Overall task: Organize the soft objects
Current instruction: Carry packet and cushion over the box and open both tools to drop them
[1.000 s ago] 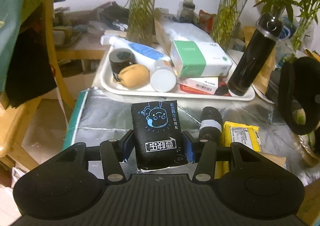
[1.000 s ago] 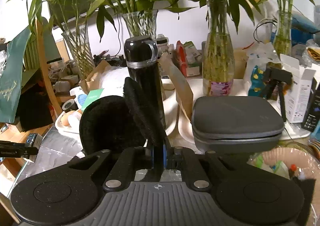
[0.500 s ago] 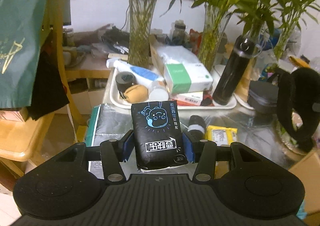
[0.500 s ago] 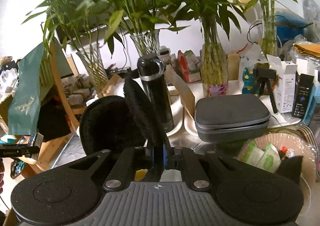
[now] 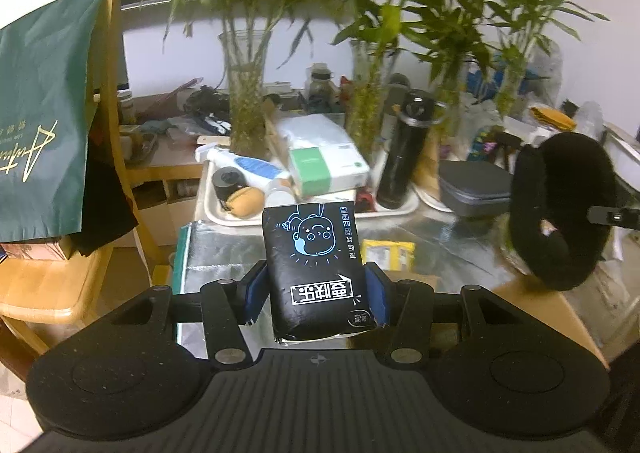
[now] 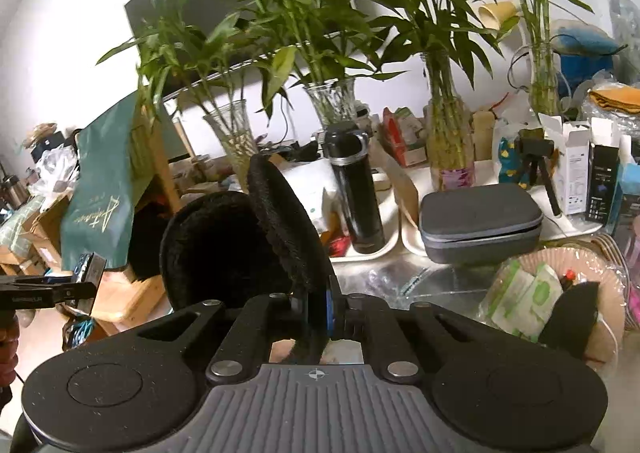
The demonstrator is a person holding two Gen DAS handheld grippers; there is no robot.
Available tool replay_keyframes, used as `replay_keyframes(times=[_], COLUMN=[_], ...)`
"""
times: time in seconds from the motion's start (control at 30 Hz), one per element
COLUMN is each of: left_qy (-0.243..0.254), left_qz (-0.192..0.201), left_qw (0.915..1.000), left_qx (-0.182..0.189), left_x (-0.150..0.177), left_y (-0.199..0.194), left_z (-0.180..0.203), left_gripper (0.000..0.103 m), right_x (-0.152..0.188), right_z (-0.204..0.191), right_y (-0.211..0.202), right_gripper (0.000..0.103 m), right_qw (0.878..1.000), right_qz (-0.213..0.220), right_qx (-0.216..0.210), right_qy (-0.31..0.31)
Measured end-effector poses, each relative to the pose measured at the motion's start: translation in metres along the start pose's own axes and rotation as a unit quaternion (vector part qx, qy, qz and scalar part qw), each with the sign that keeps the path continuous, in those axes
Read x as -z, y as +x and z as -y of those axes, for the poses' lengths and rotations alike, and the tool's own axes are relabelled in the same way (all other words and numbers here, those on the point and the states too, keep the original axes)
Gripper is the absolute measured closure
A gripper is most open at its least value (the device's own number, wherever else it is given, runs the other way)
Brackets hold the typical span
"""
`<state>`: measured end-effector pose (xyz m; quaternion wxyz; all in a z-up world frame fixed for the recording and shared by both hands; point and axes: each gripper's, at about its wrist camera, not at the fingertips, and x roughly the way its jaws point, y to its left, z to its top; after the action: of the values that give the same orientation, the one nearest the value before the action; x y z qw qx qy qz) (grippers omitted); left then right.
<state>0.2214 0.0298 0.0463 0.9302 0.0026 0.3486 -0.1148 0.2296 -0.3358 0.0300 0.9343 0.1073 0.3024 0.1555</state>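
Note:
My left gripper is shut on a black tissue pack printed with a blue cartoon face, held up above the silver-covered table. My right gripper is shut on the band of black fluffy earmuffs, which stand up in front of it. In the left wrist view the same earmuffs hang at the right, pinched by the other gripper's fingers. In the right wrist view the left gripper's fingertip shows at the far left with the tissue pack edge on.
A white tray holds a green-and-white tissue box, a tube, a bun-shaped toy and a black flask. Glass vases of bamboo stand behind. A grey zip case, a paper bowl of packets and a wooden chair are nearby.
Both grippers have risen and pulled back from the table with their loads still held. The tray, flask and vases look smaller and farther away, and more of the room shows.

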Motion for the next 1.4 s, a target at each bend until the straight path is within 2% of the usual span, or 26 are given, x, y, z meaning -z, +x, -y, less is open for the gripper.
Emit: replay_keyframes(times=[0.2, 0.4, 0.5, 0.57, 0.63, 0.67, 0.7, 0.73, 1.07, 1.3, 1.37, 1.4], left_qy=[0.016, 0.034, 0.023, -0.004, -0.022, -0.027, -0.031, -0.036, -0.028, -0.034, -0.031, -0.030], left_qz=[-0.004, -0.034, -0.072, -0.078, -0.066, -0.059, -0.052, -0.042, -0.014, -0.010, -0.008, -0.007], left_qw=[0.9998, 0.9986, 0.9957, 0.9949, 0.9945, 0.9946, 0.9951, 0.9957, 0.9988, 0.9981, 0.9982, 0.9982], left_qx=[0.006, 0.023, 0.055, 0.064, 0.078, 0.080, 0.078, 0.074, 0.037, 0.051, 0.052, 0.051], left_x=[0.013, 0.025, 0.031, 0.037, 0.043, 0.046, 0.049, 0.051, 0.076, 0.087, 0.089, 0.090], left_y=[-0.025, -0.021, -0.005, -0.001, -0.005, -0.008, -0.012, -0.017, -0.052, -0.066, -0.069, -0.070], left_z=[0.031, 0.054, 0.055, 0.049, 0.045, 0.043, 0.042, 0.040, 0.038, 0.031, 0.030, 0.030], left_gripper=[0.054, 0.054, 0.052, 0.051, 0.046, 0.040, 0.030, 0.026, 0.026, 0.026, 0.026, 0.026], right_x=[0.011, 0.025, 0.033, 0.038, 0.041, 0.043, 0.045, 0.046, 0.053, 0.051, 0.053, 0.054], right_z=[-0.010, -0.022, -0.024, -0.024, -0.025, -0.025, -0.024, -0.024, -0.030, -0.051, -0.058, -0.060], right_y=[-0.025, -0.039, -0.042, -0.045, -0.048, -0.050, -0.052, -0.053, -0.062, -0.057, -0.051, -0.046], right_gripper=[0.093, 0.093, 0.093, 0.093, 0.093, 0.093, 0.093, 0.093, 0.093, 0.092, 0.089, 0.082], right_qw=[0.999, 0.999, 0.999, 0.999, 0.999, 0.999, 0.999, 0.999, 1.000, 0.999, 0.997, 0.997], right_qz=[-0.004, -0.007, -0.012, -0.014, -0.015, -0.015, -0.015, -0.016, -0.018, -0.020, -0.033, -0.047], right_qx=[-0.031, -0.034, -0.039, -0.040, -0.041, -0.040, -0.039, -0.038, -0.025, -0.017, -0.014, -0.012], right_qy=[0.013, -0.001, 0.004, 0.008, 0.008, 0.007, 0.007, 0.008, -0.006, -0.041, -0.061, -0.067])
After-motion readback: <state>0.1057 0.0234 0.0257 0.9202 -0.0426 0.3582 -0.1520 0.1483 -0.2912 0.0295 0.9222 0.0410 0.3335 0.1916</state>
